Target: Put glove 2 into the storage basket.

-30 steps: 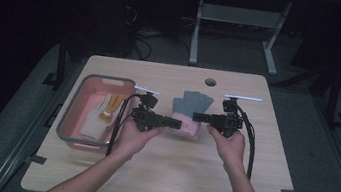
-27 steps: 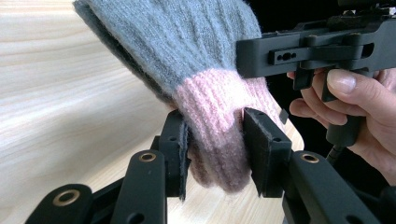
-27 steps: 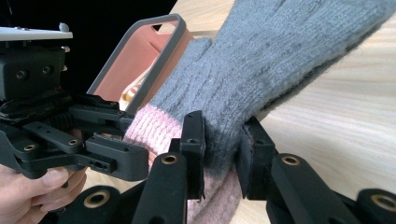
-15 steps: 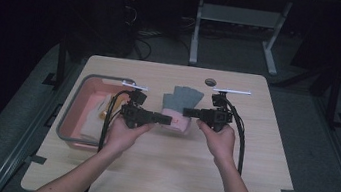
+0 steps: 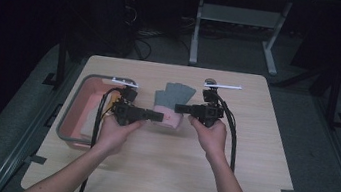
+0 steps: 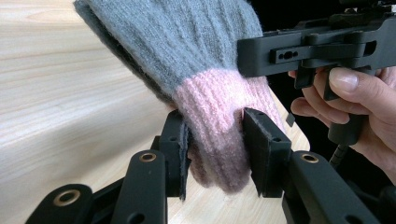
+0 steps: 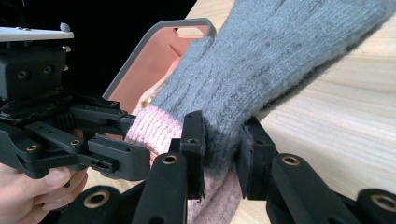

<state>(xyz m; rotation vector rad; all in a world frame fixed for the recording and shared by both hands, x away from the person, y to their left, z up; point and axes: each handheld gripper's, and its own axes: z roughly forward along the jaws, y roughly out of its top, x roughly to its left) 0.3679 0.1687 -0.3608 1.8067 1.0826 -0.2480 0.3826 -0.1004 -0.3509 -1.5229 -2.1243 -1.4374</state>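
High view: both grippers clamp glove; unlabelled.

Light wooden desk with a tray and a glove on it

The desk has a pale wood-grain top with rounded corners and stands on a dark carpeted floor. A pink tray with a grey rim sits at its left edge, near the left side of the top. Just right of the tray, around the middle of the desk, is a grey knitted glove with a pink cuff; its grey fingers rest on the wood.
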